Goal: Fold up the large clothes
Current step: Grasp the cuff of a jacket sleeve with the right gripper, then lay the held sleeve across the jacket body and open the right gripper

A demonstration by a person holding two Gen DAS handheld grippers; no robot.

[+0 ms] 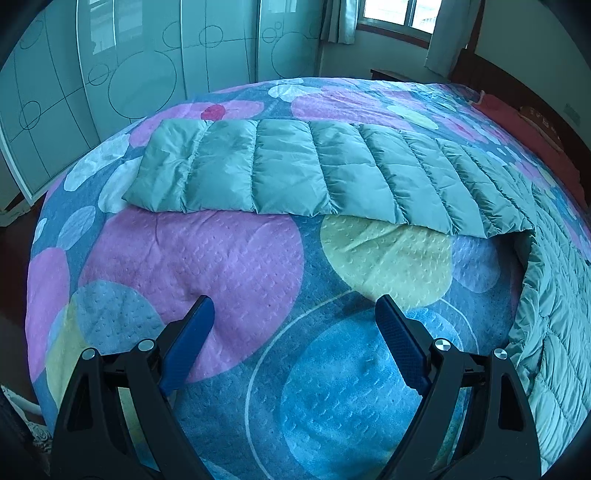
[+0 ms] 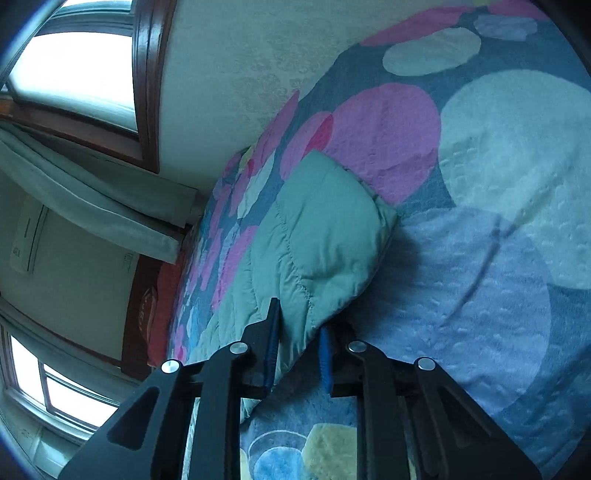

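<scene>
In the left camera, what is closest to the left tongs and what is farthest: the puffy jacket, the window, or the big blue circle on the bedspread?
1. Blue circle, right under the open left tongs.
2. Puffy jacket, spread across the middle of the bed.
3. Window, far back at the top right.

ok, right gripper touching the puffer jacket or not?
Touching. The right wrist view shows the right gripper closed on a fold of the puffer jacket, with fabric pinched between both blue pads.

Left gripper (image 1: 295, 314) gapes wide; right gripper (image 2: 298, 343) is clamped together.
</scene>
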